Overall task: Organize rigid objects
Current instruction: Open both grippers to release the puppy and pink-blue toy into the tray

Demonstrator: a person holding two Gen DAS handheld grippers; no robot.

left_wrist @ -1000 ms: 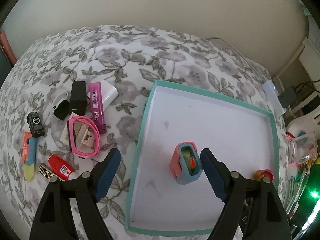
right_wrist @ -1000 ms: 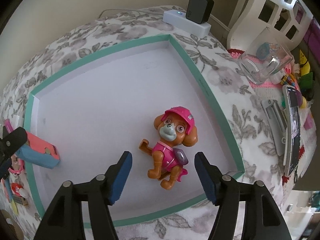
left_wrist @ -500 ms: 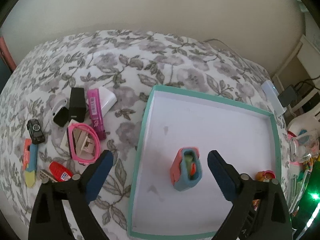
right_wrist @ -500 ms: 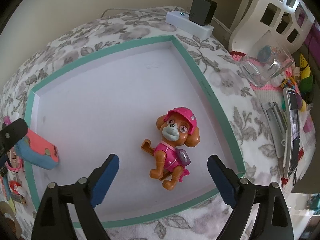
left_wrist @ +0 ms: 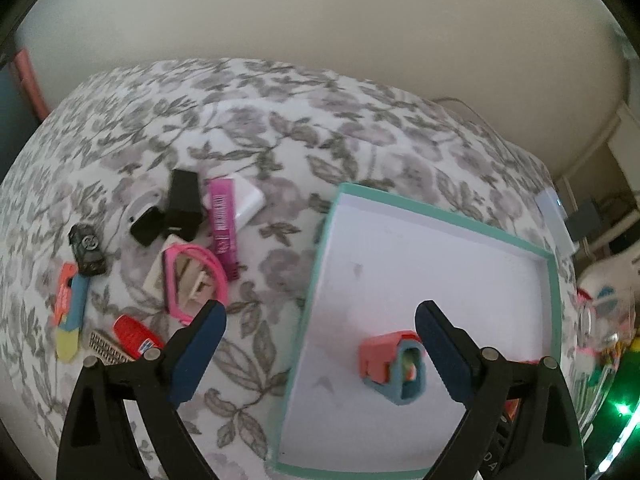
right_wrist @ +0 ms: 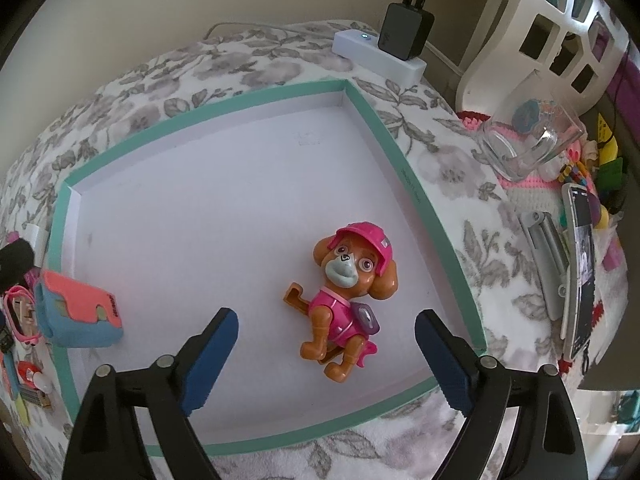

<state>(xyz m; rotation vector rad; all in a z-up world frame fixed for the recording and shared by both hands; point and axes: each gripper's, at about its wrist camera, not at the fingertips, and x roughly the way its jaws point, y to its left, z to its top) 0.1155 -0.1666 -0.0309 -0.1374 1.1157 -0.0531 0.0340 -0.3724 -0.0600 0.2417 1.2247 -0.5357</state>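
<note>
1. The left gripper (left_wrist: 320,344) hangs with jaws wide and empty; the coral-and-blue toy (left_wrist: 394,368) lies in the teal box (left_wrist: 440,218), apparently sorted there.
2. The right gripper (right_wrist: 326,354) is likewise released over the puppy figure (right_wrist: 346,296).
3. The loose items (left_wrist: 180,240) on the floral bed (left_wrist: 280,128) likely await collecting.

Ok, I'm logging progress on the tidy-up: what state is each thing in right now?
left tool: open, holding nothing
right tool: open, holding nothing
teal tray: holds two items
dog figure: lying in tray, released
coral-blue case: in tray, released
pink glasses: on bedspread, outside tray
</note>
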